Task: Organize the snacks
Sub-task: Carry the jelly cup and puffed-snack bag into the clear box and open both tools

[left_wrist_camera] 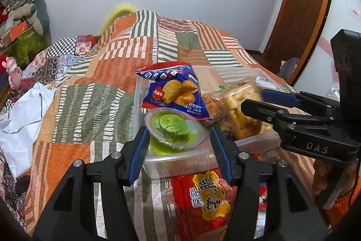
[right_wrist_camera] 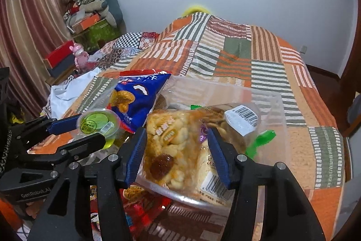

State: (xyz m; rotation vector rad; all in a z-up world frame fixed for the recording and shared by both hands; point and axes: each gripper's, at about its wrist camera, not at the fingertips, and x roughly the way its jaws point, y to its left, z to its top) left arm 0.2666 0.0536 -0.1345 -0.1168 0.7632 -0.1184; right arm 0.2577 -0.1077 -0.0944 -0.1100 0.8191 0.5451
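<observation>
Risk of tipping: left gripper [left_wrist_camera: 178, 139] stands apart around the green jelly cup [left_wrist_camera: 174, 131], unclamped, so it could roll off the crowded clear plastic tub [left_wrist_camera: 180, 160]

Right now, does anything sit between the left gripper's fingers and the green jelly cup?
Nothing visible does. The left gripper straddles the green jelly cup with its blue pads just clear of its sides, inside the clear plastic bin; the blue snack bag lies behind it.

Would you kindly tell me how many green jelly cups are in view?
1: the green jelly cup sits at the near left corner of the clear bin, between the left claw's fingers. Others may be hidden under the snack bags.
</observation>
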